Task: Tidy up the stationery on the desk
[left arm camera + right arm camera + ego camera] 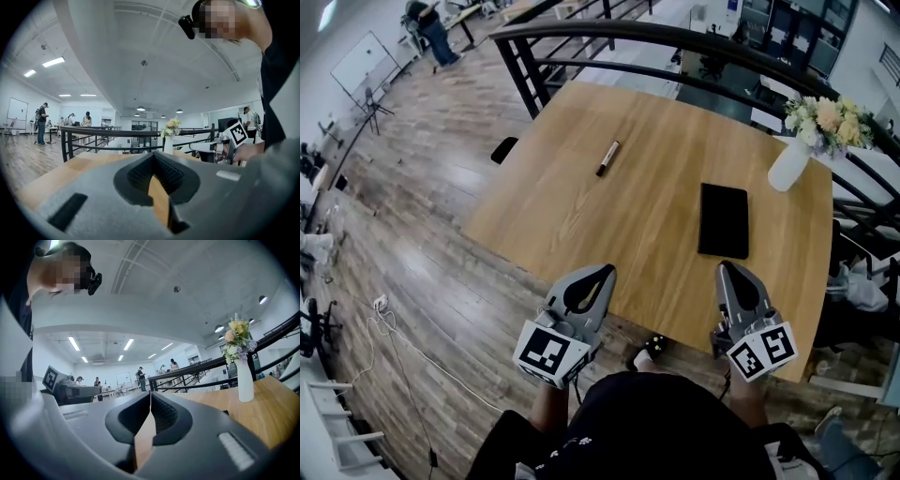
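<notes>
2 grippers, left (598, 276) and right (729, 271), closed, empty, over wooden desk (656, 216): marker (607, 157), black notebook (724, 220), flower vase (789, 164); plank floor (422, 244), railing (609, 33).

Two grey moulded shells here: the left gripper (602, 272) and the right gripper (728, 268), each tapering to a rounded nose with a teardrop cut-out lined in black ribbed pads (166, 171). At the rear of each sits a white marker cube (551, 352) printed with black squares. Behind the grippers, the person wears a black top (666, 422) with small white print, and a black camera (186, 26) sits on the head.
</notes>
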A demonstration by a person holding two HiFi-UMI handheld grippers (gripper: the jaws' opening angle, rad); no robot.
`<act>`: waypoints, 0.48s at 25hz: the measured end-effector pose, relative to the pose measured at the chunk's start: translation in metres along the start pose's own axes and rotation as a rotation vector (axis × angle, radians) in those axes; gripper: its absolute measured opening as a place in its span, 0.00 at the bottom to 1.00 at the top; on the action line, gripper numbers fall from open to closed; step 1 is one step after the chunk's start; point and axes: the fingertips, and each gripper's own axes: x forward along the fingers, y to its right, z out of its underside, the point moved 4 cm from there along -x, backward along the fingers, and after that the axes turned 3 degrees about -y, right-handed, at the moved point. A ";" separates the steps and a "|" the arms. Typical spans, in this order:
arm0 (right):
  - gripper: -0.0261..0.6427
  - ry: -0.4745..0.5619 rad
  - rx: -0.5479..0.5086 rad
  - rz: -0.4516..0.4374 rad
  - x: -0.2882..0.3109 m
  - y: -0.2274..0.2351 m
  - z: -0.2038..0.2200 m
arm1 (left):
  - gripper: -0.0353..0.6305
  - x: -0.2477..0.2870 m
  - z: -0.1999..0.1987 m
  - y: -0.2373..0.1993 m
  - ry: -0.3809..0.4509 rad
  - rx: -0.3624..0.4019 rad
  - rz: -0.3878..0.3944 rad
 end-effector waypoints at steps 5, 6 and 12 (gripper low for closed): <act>0.03 -0.001 0.003 0.051 0.004 0.028 -0.001 | 0.05 0.034 -0.004 -0.005 -0.005 0.008 0.040; 0.03 -0.002 0.003 0.061 0.005 0.034 -0.001 | 0.05 0.041 -0.005 -0.006 -0.003 0.011 0.048; 0.04 -0.007 0.003 0.117 0.009 0.071 -0.002 | 0.05 0.087 -0.001 -0.008 -0.024 0.021 0.110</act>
